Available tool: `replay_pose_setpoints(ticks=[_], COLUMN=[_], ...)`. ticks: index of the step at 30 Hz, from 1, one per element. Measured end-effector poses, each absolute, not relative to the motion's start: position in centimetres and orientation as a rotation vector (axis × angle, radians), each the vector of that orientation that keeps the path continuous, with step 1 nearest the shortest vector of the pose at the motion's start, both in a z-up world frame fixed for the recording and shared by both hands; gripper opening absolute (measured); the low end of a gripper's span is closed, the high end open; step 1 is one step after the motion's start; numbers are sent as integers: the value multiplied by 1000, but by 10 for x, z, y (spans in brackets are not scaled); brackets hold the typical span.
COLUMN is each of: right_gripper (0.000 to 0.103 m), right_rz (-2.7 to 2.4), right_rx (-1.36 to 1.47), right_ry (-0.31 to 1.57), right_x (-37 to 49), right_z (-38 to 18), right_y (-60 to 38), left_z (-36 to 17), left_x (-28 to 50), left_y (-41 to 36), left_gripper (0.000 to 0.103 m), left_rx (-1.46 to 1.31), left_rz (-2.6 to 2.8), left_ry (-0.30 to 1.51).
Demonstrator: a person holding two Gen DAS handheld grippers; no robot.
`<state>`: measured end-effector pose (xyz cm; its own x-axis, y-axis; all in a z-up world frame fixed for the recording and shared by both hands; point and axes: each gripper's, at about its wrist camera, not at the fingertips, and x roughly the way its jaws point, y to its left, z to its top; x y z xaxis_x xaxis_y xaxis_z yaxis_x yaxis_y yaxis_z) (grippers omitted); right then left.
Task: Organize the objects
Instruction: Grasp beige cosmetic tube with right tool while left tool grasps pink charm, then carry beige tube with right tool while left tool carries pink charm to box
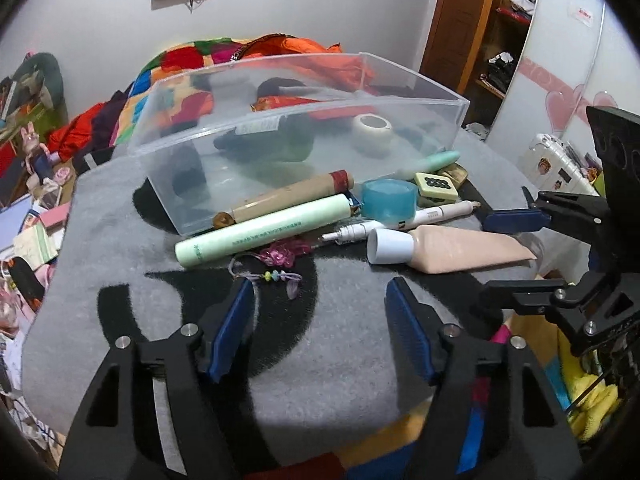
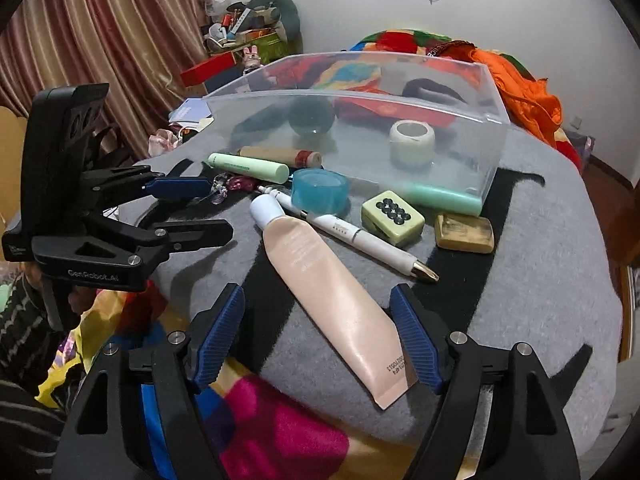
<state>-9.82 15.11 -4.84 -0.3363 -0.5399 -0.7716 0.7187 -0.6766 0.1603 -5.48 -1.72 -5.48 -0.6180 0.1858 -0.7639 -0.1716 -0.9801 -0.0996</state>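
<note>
Two grippers, left gripper and right gripper, both spread and empty over grey mat; one clear bin, one peach tube, one blue tape roll, two mahjong tiles in front.

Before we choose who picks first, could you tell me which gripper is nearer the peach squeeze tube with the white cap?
Right gripper: the peach squeeze tube lies between its open fingers. Left gripper is beside its cap.

A clear plastic box stood open on the grey mat; a peach tube, white pen and blue tape roll lay before it.
</note>
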Motion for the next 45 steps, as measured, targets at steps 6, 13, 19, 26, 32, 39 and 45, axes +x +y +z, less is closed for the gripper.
replay_pose_setpoints(ticks=[6,13,19,26,32,39,45], right_gripper=[72,58,36,14,11,9,9], right_rz=[-2039,-2033,-2057,-2036,-2038,-2062,-2033], right_rx=[1100,1073,1046,1057,1059,1033,1043], right_ry=[263,275,279,248,211,136,163], right_x=[-109,-107,-105,-105,-105,-104,-104], right_z=[-53,-53,-54,-54,-54,-42,-39], right_y=[136,120,118,129,131,136,129], left_z=[-60,-65,-65,-63,-60,-46,-36], left_x=[-75,-77,-76,-52,-31,-25,-26], left_y=[-27,-22,-25,-28,-35,-38,-34], left_gripper=[67,61,28,28,28,28,28], left_rx=[-1307,-1265,-1247,-1234,-1234,-1177,-1136], left_rz=[2671,2741,2788,2801,2799,2819,2827], left_ry=[-86,-80,-128,-133,-170,-216,-202])
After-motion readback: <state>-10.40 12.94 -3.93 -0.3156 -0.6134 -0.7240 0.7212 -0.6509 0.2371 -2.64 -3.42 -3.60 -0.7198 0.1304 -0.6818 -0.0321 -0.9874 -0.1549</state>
